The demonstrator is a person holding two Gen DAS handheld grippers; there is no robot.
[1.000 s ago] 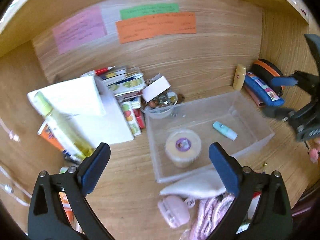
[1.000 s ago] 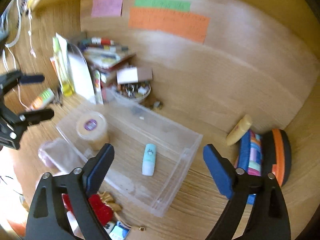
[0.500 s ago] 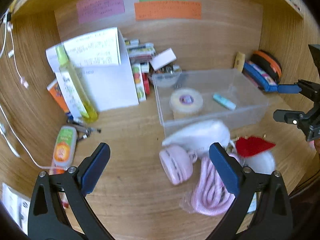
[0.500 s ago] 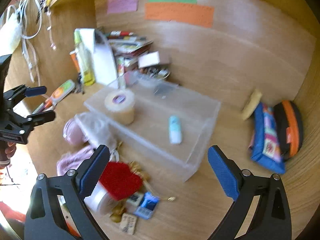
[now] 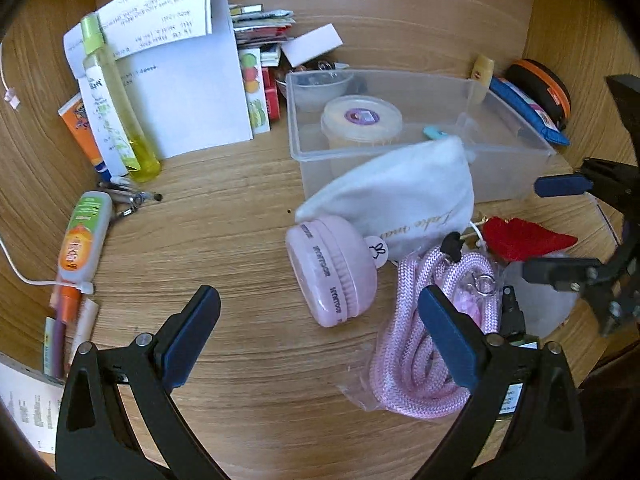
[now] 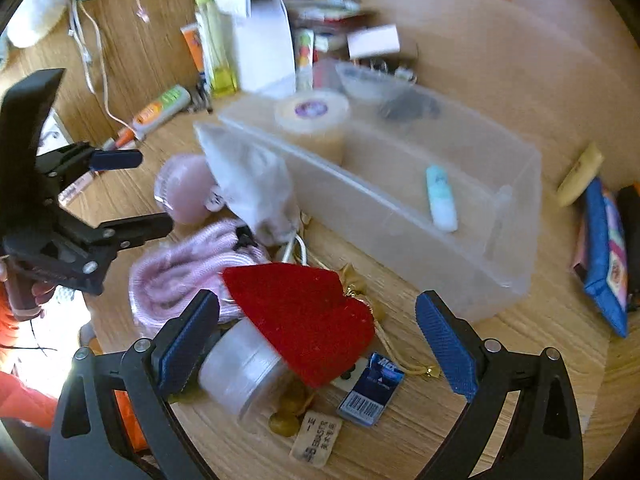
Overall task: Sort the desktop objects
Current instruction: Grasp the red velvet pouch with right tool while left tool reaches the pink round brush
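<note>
Clutter lies heaped before the bin (image 5: 420, 80), presumably waiting to go in. Both tongs (image 5: 320, 340) (image 6: 316, 340) hang wide and empty over the bench (image 5: 240, 220), likely choosing.

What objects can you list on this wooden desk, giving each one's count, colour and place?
Clear plastic storage box: 1, see-through, desk centre.
Round cream lidded tub: 1, cream, inside the box.
Small teal tube: 1, teal and white, inside the box.
White cloth drawstring pouch: 1, white, against the box front.
Pink round compact case: 1, pink, front of the pouch.
Pink braided rope: 1, pink, beside the case.
Red felt heart: 1, red, in front of the box.
Yellow spray bottle: 1, yellow, left rear.
Blue fabric pencil case: 1, blue, right of the box.
Left tongs: open, empty.
Right tongs: open, empty.
</note>
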